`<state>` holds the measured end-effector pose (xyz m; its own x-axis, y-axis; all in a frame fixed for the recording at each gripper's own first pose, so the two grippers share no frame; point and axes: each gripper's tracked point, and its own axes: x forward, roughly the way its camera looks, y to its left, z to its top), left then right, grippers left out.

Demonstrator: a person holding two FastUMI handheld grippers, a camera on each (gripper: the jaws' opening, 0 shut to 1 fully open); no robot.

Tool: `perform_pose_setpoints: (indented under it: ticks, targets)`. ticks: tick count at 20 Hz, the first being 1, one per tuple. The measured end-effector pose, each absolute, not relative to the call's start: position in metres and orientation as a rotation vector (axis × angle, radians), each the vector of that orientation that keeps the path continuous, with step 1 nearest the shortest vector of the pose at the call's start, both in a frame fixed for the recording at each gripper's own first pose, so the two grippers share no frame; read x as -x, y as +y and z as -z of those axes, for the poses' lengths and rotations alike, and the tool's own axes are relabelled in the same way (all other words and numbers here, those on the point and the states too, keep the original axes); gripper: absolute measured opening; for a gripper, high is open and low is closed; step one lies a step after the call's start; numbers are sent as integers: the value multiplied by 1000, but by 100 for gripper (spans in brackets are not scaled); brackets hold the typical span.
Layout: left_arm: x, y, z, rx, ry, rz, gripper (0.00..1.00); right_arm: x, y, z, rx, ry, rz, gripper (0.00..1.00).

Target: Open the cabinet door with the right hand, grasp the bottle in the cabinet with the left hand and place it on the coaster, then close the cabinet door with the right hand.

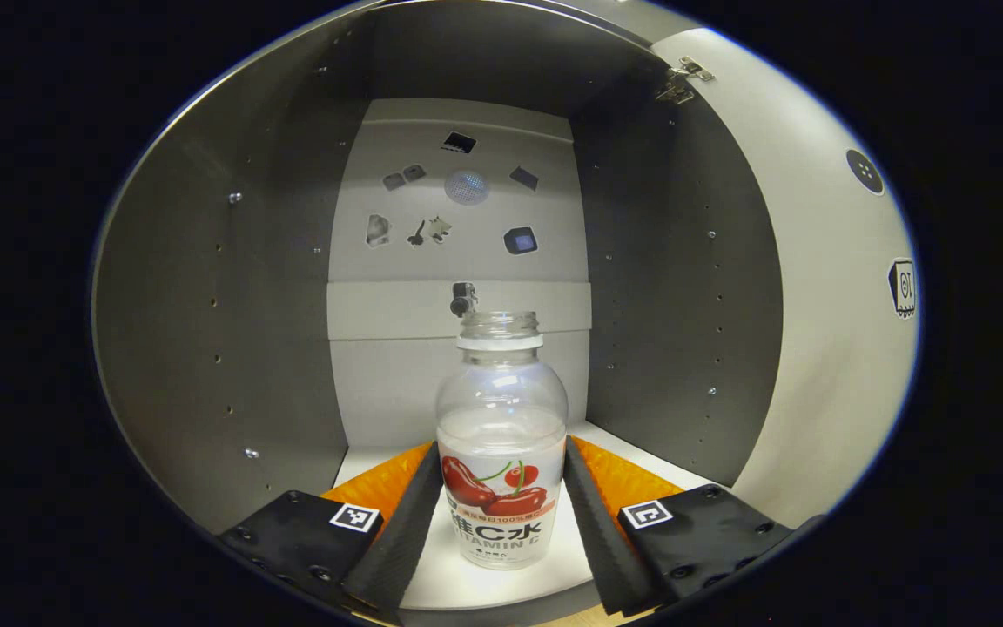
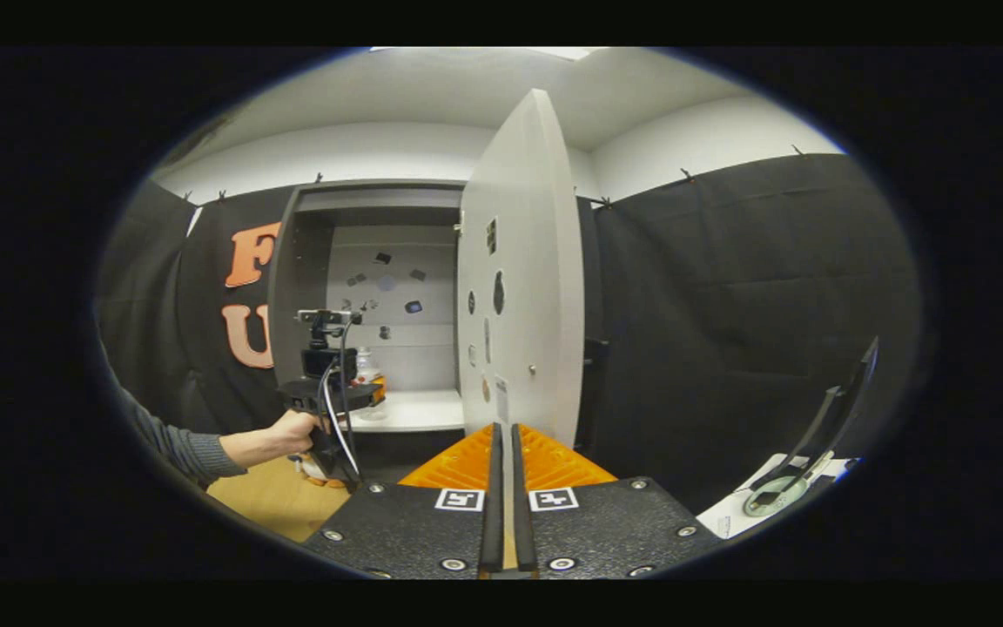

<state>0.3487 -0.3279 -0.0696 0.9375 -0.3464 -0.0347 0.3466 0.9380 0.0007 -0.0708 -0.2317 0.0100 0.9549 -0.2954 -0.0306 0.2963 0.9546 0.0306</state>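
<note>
The door stands wide open, edge-on in the right gripper view, so the first step looks done. The bottle stands upright on the white cabinet floor, uncapped, near the front edge. The left gripper has its jaws spread on either side of the bottle's lower body — the black pads flank the label closely, but I cannot tell whether either one touches it yet. In the right gripper view a hand holds this gripper at the cabinet mouth.

The right gripper hangs back in front of the door with its jaws pressed together on nothing.

The step in hand seems to be the grasp. Risks from here, as I judge them:
- the bottle looks light and clear, likely empty — an off-centre squeeze could tip it or skid it back
- a hard squeeze may buckle the thin wall and let it slip
- lifting out, the open neck could catch the cabinet frame
- the coaster's place cannot be made out, so the carry path is unknown
</note>
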Motion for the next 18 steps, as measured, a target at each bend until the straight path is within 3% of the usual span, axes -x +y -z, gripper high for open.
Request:
perform_pose_setpoints:
  ticks: [1,3,6,12,13,16,18]
  targets:
    - [-342,-324,67,-2,28,352,85,71,-220,-11,-43,28,285,9]
    - [-328,-316,62,-1,17,354,86,64,-213,-3,-58,33,246,1]
    - [-294,-300,58,8,-2,362,86,57,-198,12,-72,51,190,1]
    - [-222,-256,63,11,-28,360,85,42,-167,34,-100,77,80,11]
    - [-212,-248,68,16,-24,357,86,41,-162,38,-116,82,62,5]
    - [-189,-218,82,19,-9,326,87,37,-148,42,-140,84,12,21]
    - [-175,-198,96,27,15,300,85,39,-135,43,-139,97,-17,19]
